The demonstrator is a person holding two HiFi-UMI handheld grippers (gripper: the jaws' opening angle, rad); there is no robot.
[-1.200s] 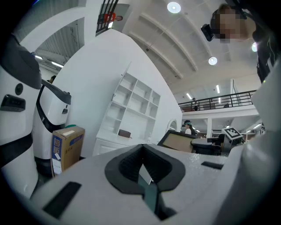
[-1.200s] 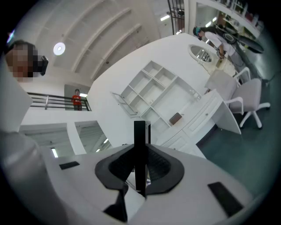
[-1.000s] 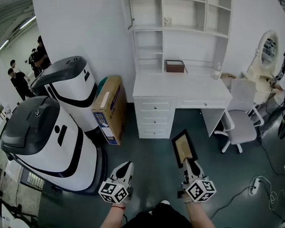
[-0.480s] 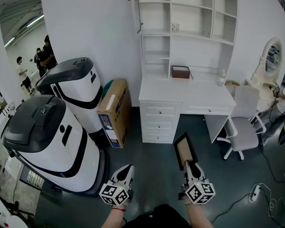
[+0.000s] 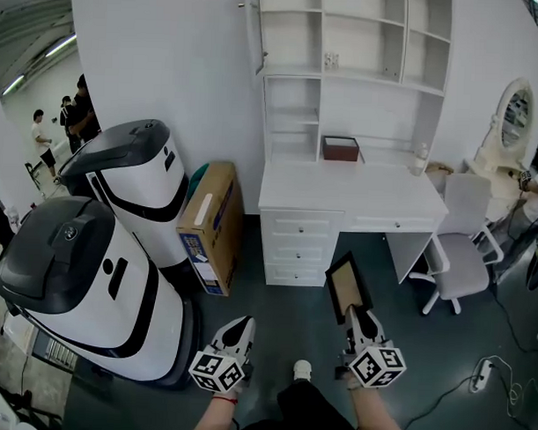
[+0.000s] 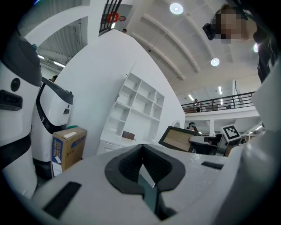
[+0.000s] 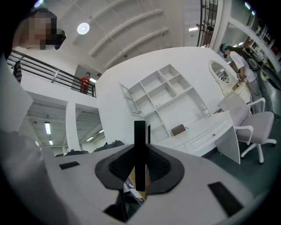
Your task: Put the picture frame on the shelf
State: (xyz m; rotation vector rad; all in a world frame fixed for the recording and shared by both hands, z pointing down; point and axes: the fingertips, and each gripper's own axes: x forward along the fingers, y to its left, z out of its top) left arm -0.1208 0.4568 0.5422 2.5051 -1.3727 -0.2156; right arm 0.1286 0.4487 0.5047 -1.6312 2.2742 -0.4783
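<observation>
White surface (image 5: 349, 190) sits against the white back wall, with a drawer stack (image 5: 299, 250) under its left half. The white shelf unit (image 5: 345, 45) stands on and above it, open cubbies. On the surface: a small brown box (image 5: 340, 149) at the back and a bottle (image 5: 420, 159) at the right. Dark green floor (image 5: 283, 307).

Picture frame (image 5: 348, 287) is gripped by the right tongs (image 5: 354, 313) at its near edge. It sticks out ahead over the floor in front of the drawers, well apart from the shelf unit. In the right gripper view it shows edge-on between the pads. Left tongs (image 5: 242, 323) are closed on nothing and level beside the right.

Around: a white chair (image 5: 462, 234) at the surface's right end, a mirror (image 5: 512, 117) behind it, a cardboard box (image 5: 211, 221) leaning just left of the drawers. Two large white-and-black machines (image 5: 133, 187) fill the left side, with people (image 5: 74, 115) standing beyond them. Power strip (image 5: 485, 374) and cable lie on the floor at right. Between the frame and the surface there is only floor.
</observation>
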